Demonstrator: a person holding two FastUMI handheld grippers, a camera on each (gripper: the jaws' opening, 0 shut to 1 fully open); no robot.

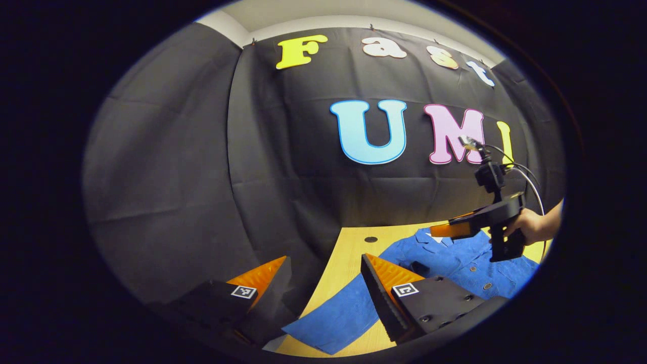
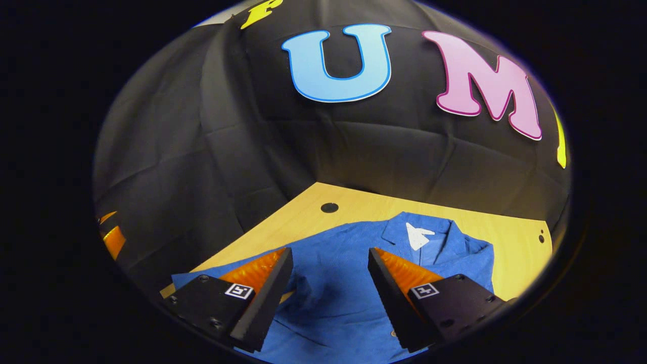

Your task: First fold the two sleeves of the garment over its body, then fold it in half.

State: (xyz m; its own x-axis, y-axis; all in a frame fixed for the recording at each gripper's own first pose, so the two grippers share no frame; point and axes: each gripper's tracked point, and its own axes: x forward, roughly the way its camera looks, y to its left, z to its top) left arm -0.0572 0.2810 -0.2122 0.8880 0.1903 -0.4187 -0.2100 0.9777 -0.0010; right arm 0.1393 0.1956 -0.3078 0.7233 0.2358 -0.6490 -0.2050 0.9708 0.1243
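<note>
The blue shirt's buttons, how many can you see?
2 buttons show on the blue shirt in the left gripper view: one mid-front, one lower. More may be hidden behind the left gripper's fingers.

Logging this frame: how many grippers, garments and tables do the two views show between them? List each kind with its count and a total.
Grippers: 2, the left gripper and the right gripper, both open above the cloth.
Garments: 1, a blue shirt spread flat, its sleeve lying out to the side.
Tables: 1, a wooden table.
Total: 4
</note>
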